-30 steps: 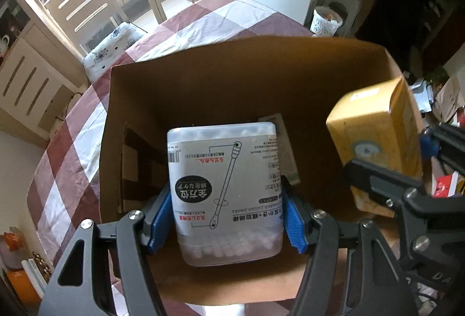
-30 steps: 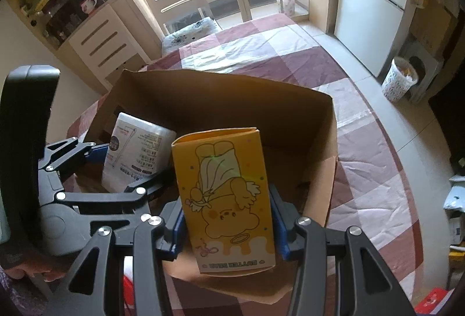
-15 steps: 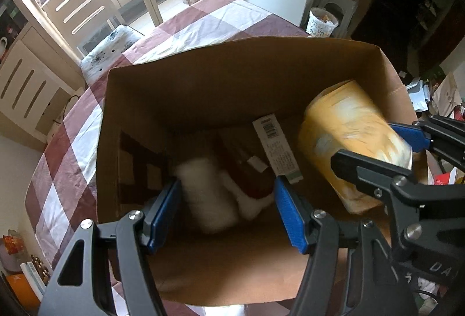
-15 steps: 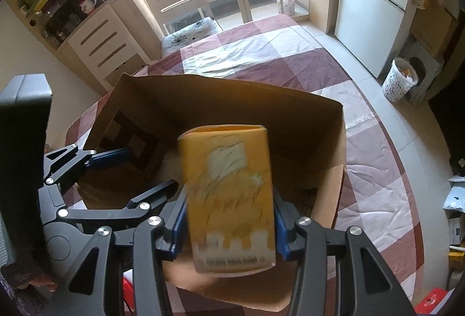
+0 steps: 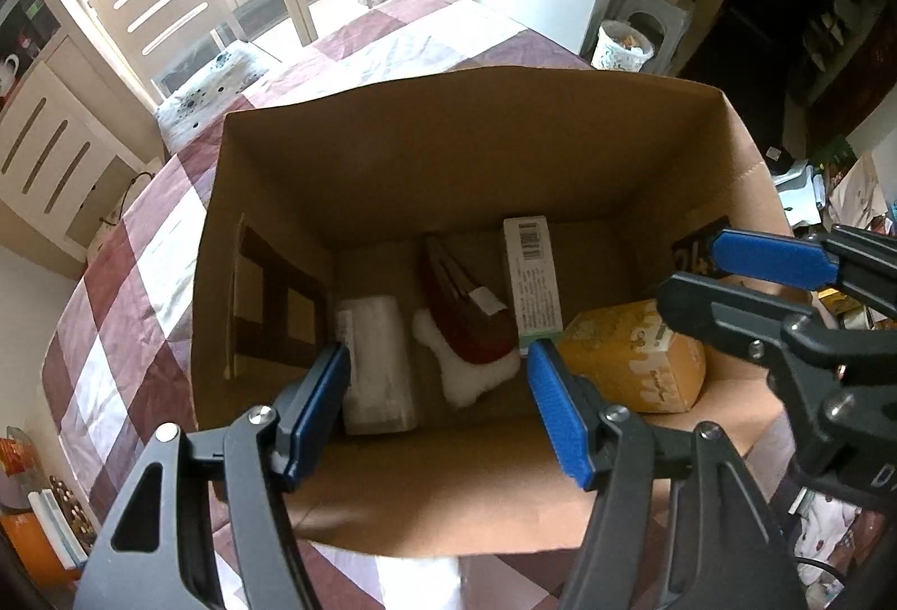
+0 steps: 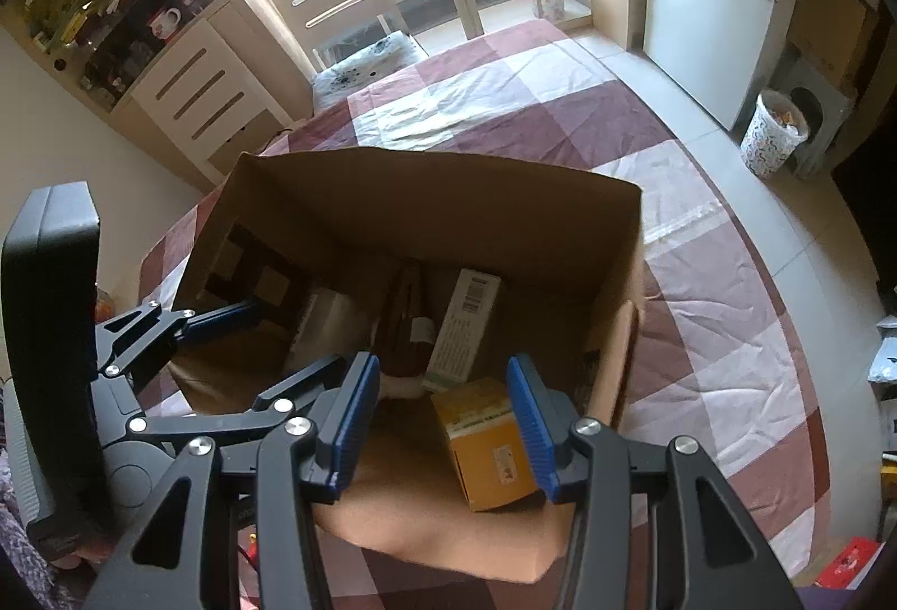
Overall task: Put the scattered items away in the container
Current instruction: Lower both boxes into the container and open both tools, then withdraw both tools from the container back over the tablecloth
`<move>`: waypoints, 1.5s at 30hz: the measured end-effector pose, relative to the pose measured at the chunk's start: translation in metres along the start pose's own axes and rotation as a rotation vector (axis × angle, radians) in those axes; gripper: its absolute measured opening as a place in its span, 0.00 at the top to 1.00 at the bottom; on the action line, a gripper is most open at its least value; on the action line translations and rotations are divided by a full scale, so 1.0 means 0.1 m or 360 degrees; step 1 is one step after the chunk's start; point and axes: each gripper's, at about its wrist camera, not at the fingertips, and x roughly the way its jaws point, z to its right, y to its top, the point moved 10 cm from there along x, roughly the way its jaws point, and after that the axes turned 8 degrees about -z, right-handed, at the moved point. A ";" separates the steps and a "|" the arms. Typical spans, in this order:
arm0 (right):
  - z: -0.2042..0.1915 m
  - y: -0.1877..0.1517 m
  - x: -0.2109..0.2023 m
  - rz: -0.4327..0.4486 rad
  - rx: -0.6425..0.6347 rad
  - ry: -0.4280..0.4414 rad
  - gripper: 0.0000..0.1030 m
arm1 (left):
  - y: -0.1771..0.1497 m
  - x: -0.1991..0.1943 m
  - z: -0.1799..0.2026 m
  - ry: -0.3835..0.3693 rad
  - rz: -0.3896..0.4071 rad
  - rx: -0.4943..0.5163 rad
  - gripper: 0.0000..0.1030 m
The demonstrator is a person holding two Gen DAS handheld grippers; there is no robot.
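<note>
On the checked worktop stands the open cardboard box. The left gripper hangs above it, jaws apart and empty. On the box floor, left to right: the clear swab box, a red pouch, a slim white carton and the yellow carton — lying flat. The right gripper also stands open, holding nothing.
</note>
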 end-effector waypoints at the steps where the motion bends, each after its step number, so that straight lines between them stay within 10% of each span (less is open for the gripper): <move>1: 0.00 -0.01 -0.03 0.0008 0.0003 0.0002 0.53 | -0.01 -0.02 0.00 0.0001 0.0006 -0.0003 0.35; 45: -0.54 -1.01 -0.55 0.0005 -0.0238 -0.0056 0.53 | -1.41 -0.82 -0.01 -0.0037 0.0110 -0.0413 0.33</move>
